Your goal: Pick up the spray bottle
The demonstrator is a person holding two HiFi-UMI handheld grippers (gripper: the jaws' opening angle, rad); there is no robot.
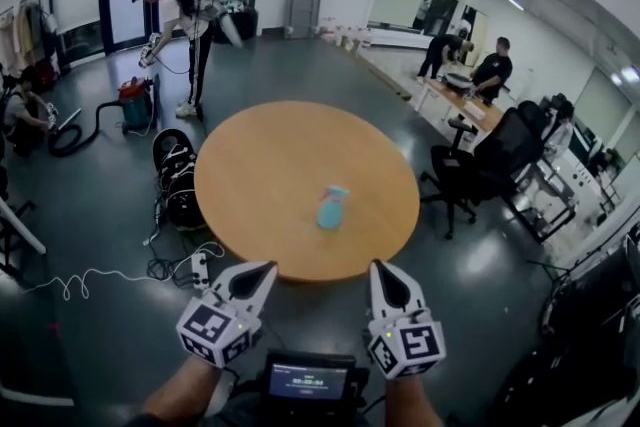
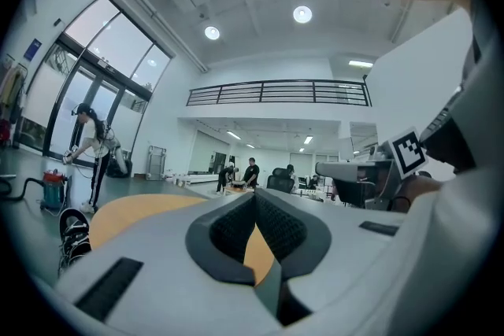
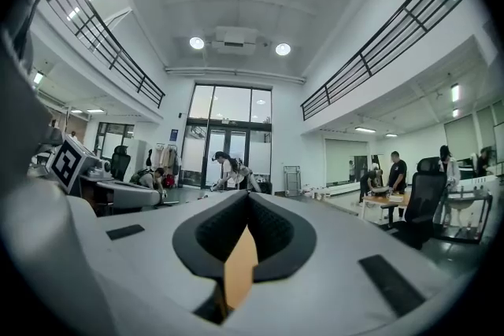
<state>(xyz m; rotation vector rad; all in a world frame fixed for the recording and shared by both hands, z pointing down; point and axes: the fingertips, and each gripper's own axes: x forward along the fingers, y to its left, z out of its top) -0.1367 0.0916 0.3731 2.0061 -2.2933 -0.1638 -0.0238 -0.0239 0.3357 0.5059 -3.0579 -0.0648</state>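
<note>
Spray bottle (image 1: 332, 206) lies on round table (image 1: 260, 165); both tongs closed, empty.

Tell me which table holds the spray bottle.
The round wooden table in the middle of the room. The blue spray bottle is on it, not on the long table at right.

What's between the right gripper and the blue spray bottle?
Nothing. In the head view, only bare table shows between the right gripper and the spray bottle.
</note>
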